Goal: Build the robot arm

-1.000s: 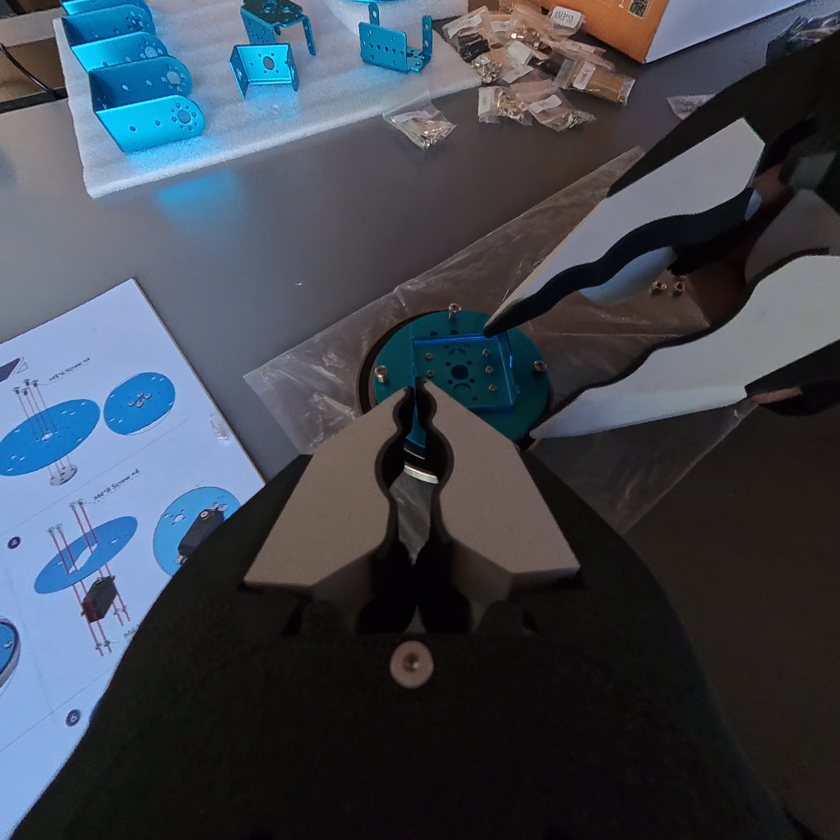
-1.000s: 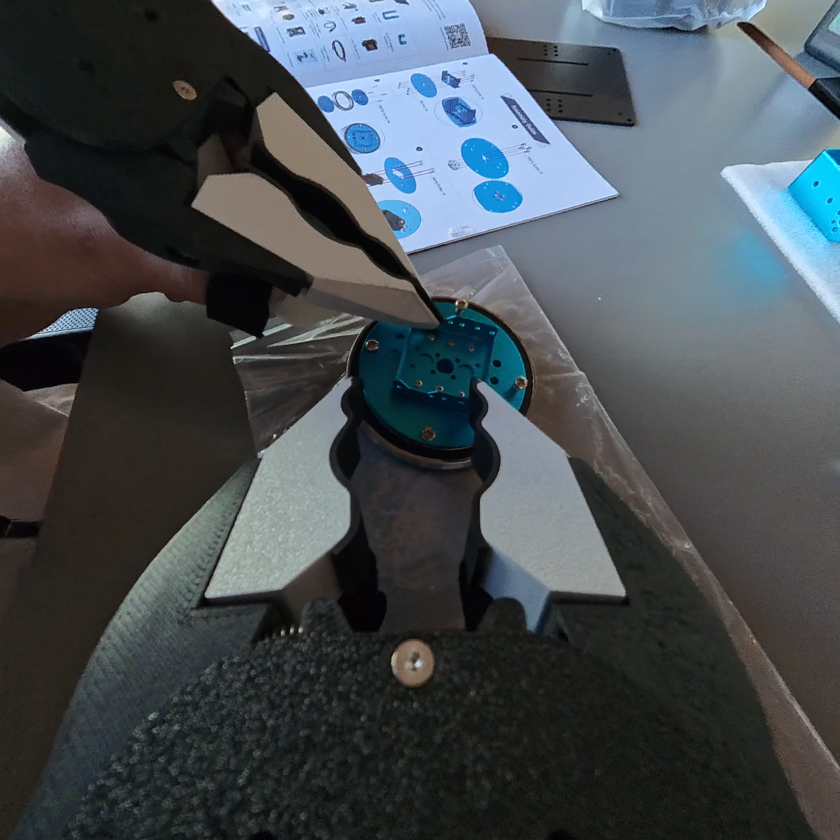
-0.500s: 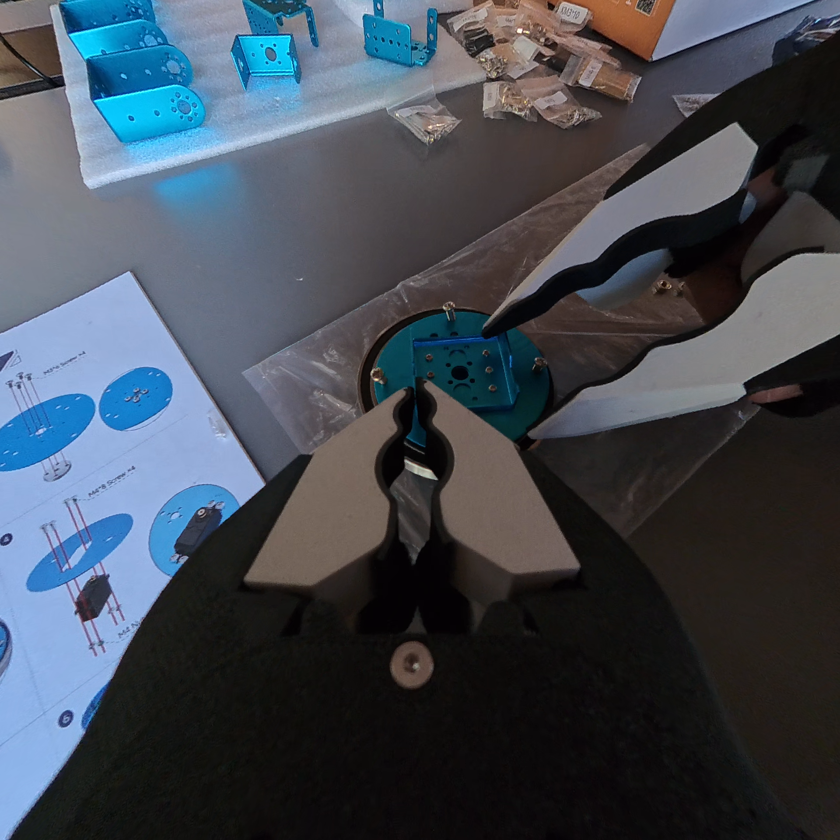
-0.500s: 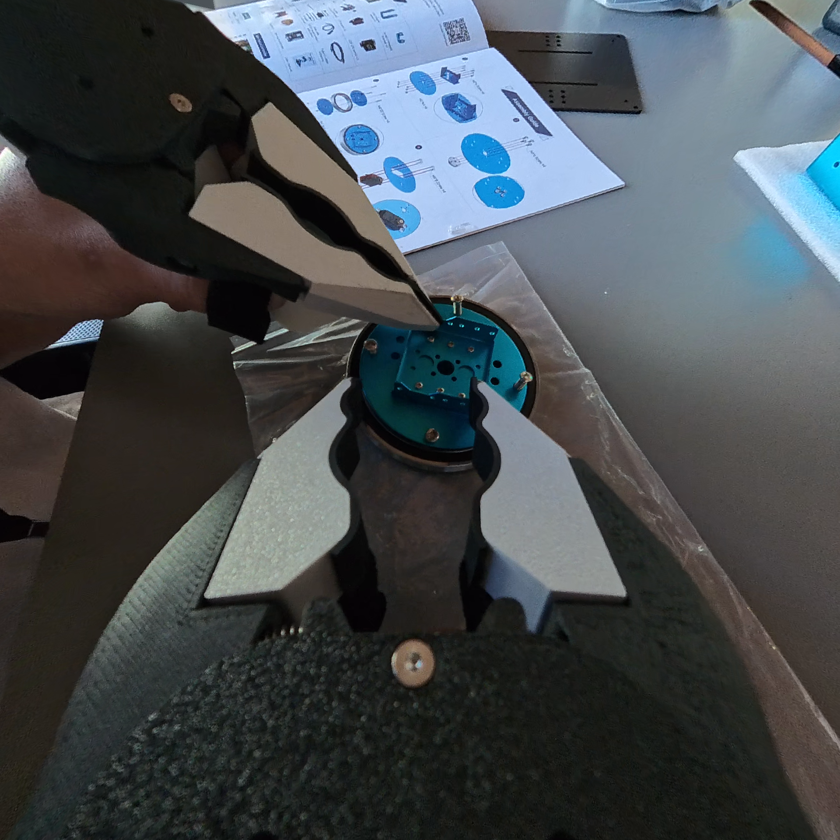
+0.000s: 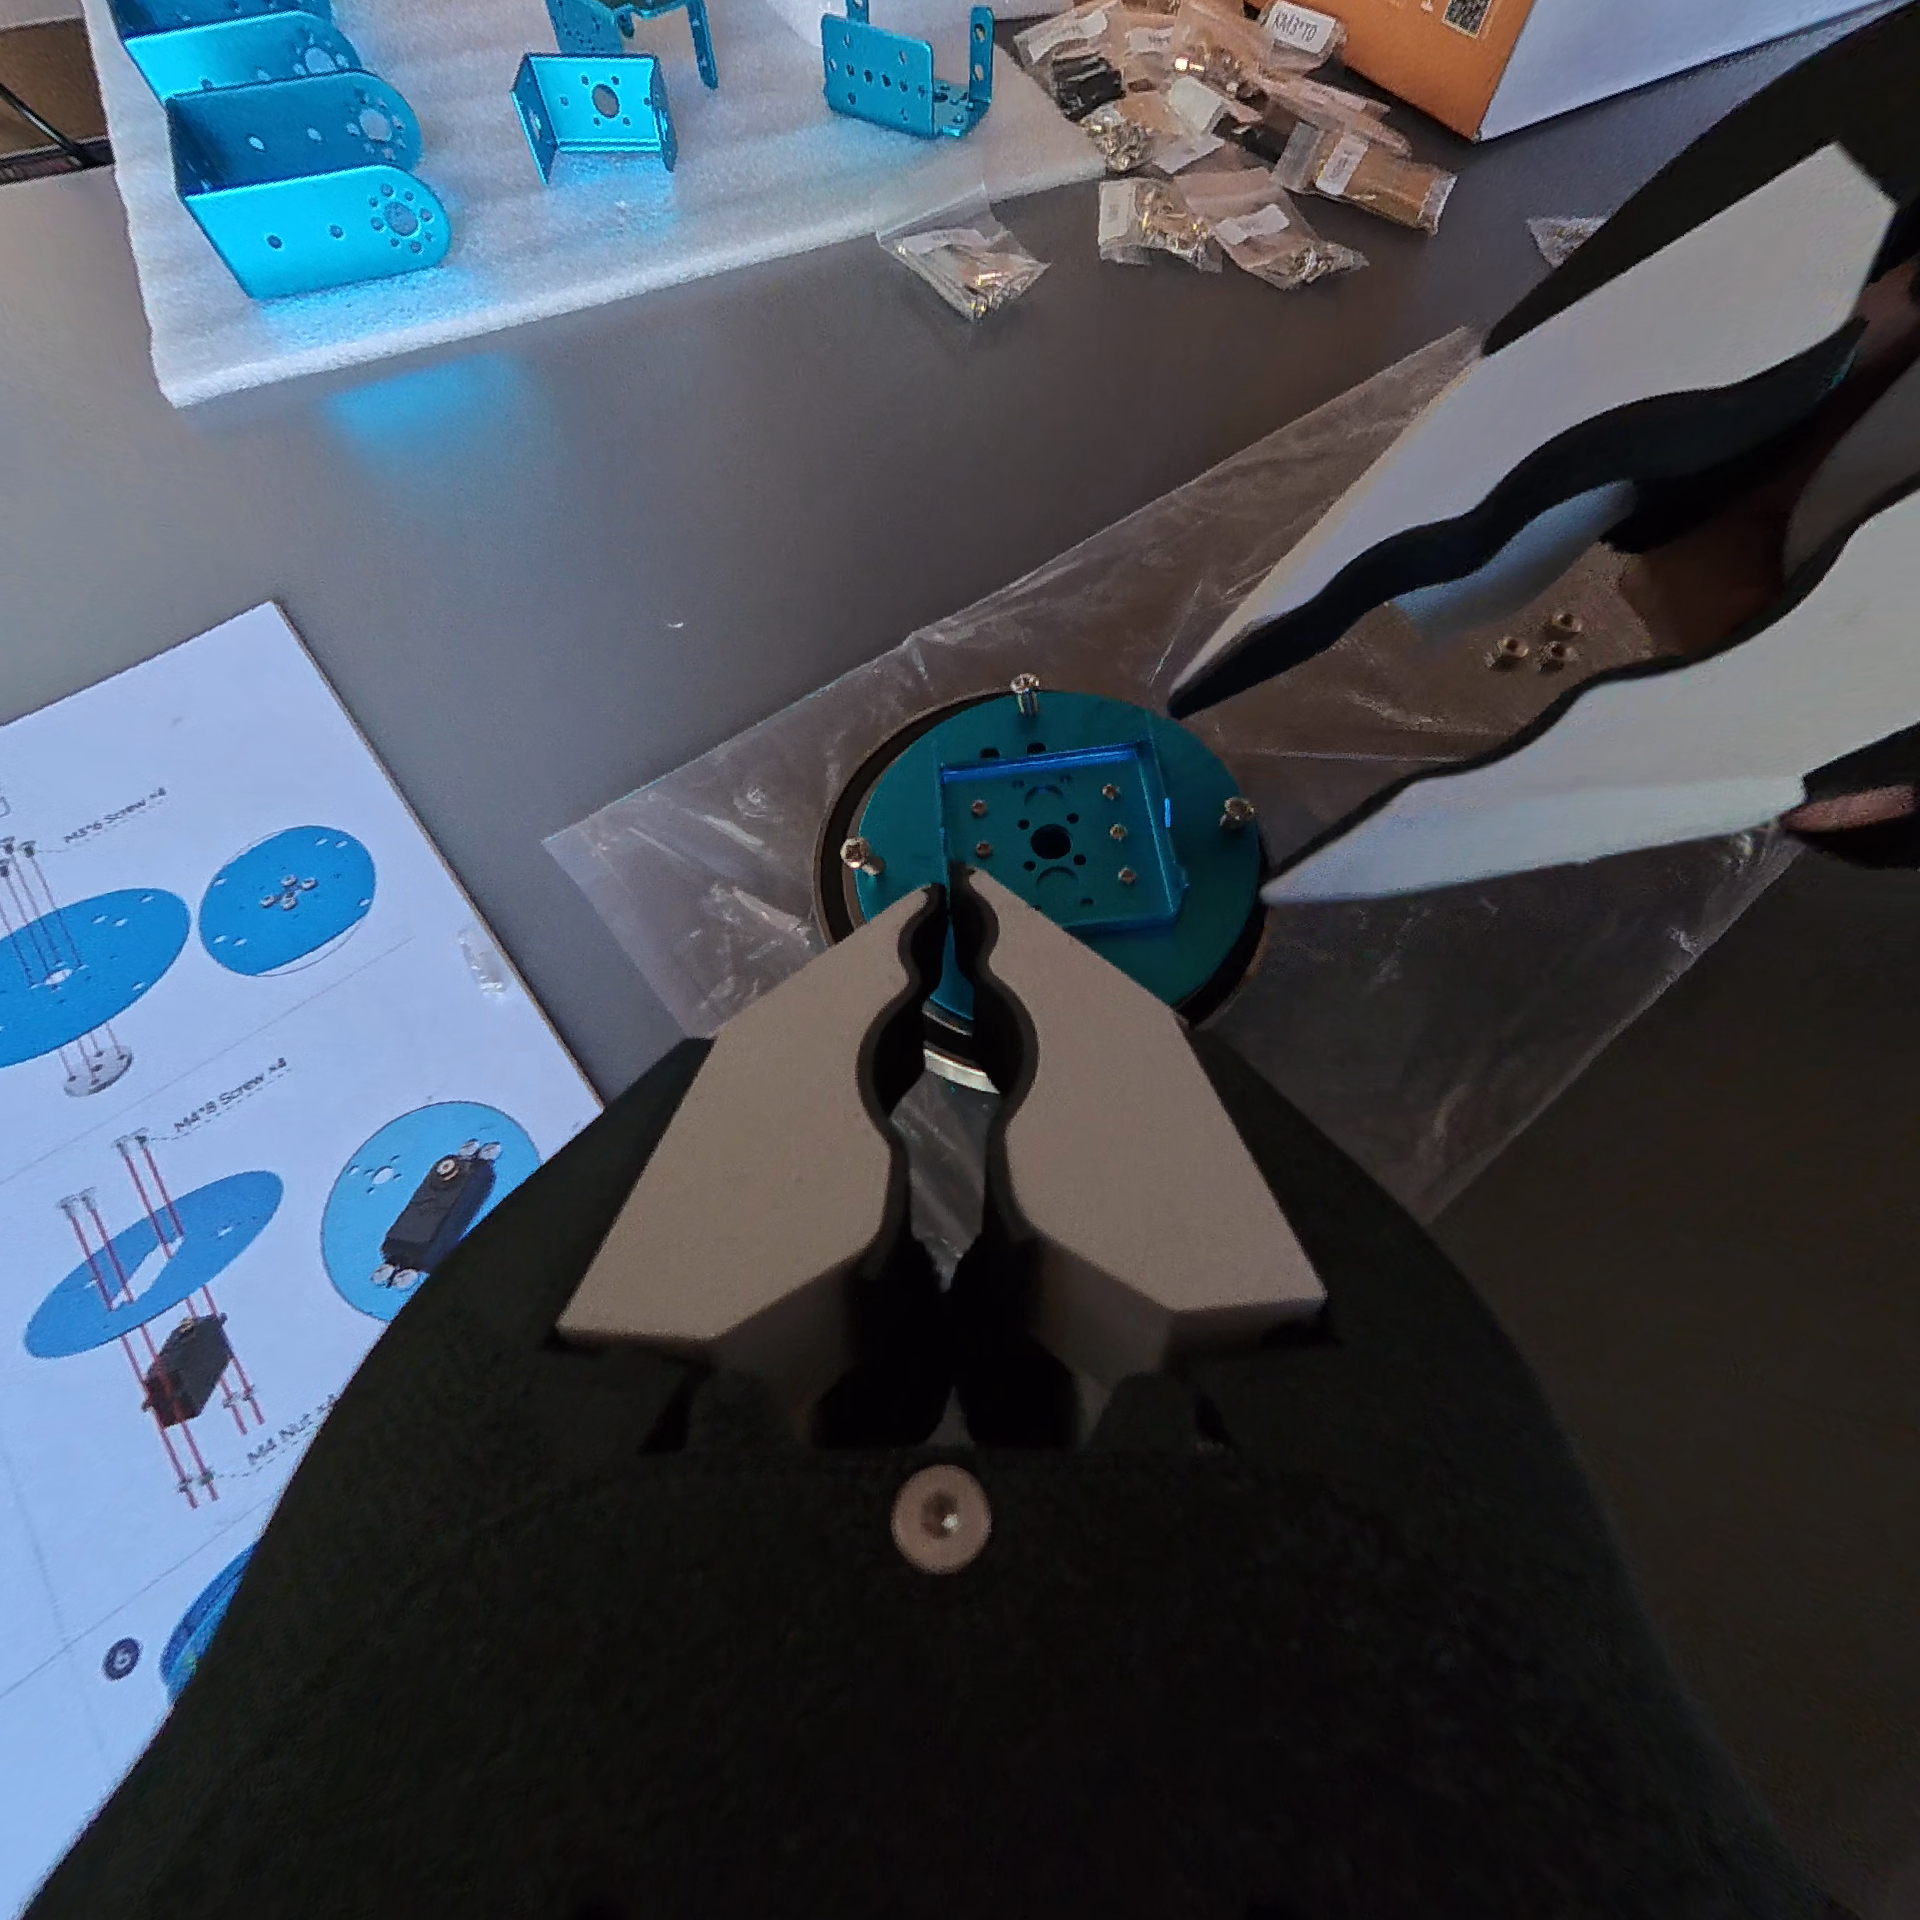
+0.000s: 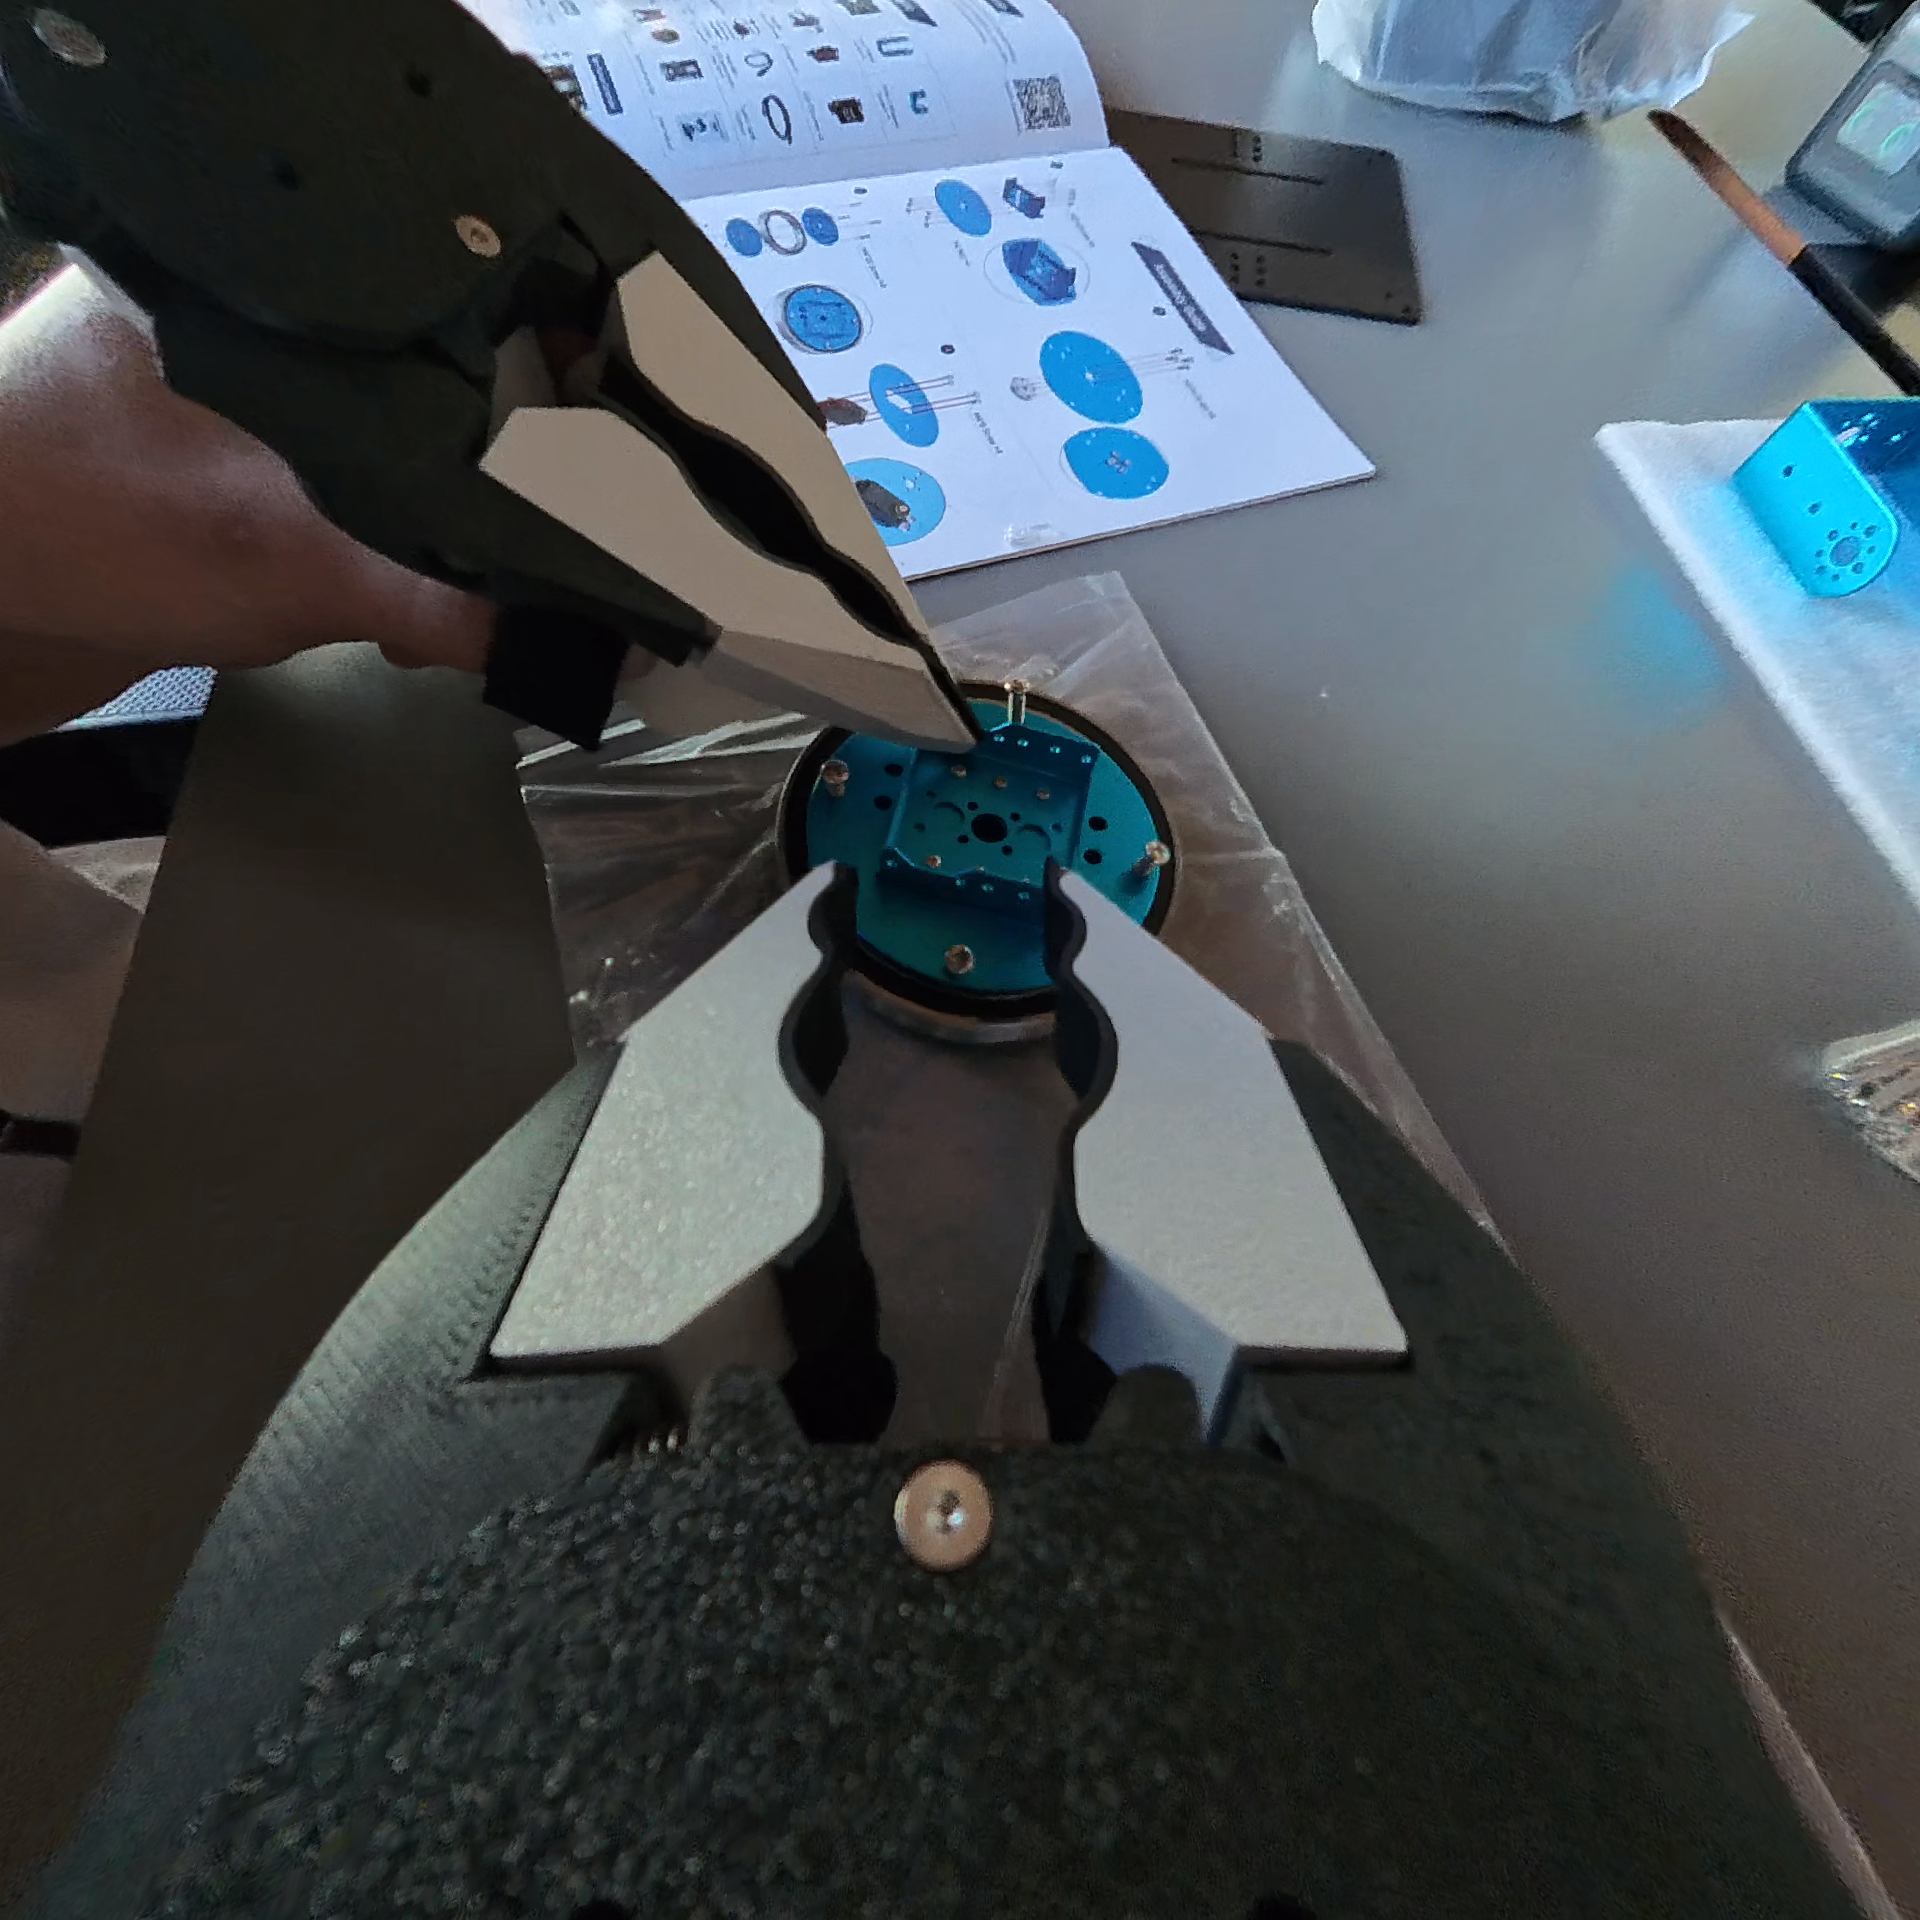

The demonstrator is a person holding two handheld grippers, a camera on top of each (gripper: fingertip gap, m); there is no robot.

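A round blue disc (image 5: 1101, 956) lies on a clear plastic bag (image 5: 1351, 1039), with a square blue bracket (image 5: 1049, 842) on its middle and screws standing up at its rim. My left gripper (image 5: 951, 894) is shut, with its tips pinched at the bracket's near corner. The right wrist view shows the left gripper (image 6: 961, 732) at the bracket's (image 6: 987, 821) far left corner. My right gripper (image 6: 945, 883) is open and empty, with its tips either side of the disc's (image 6: 1039, 966) near edge. It also shows in the left wrist view (image 5: 1226, 800).
An open manual (image 5: 208, 987) lies to the left. A white foam sheet (image 5: 727, 218) with blue brackets, small hardware bags (image 5: 1195, 218) and an orange box (image 5: 1455, 62) are at the back. Loose nuts (image 5: 1538, 639) lie on the bag. A black plate (image 6: 1299, 229) lies beyond the manual (image 6: 1039, 364). One gripper's finger ends stand about 5 cm off the other's. My left gripper's tips are some 30 cm from the black plate (image 6: 1299, 229).
Both grippers stay at the disc. The rim screws now stand higher out of the disc than a second ago, and both views have shifted slightly.
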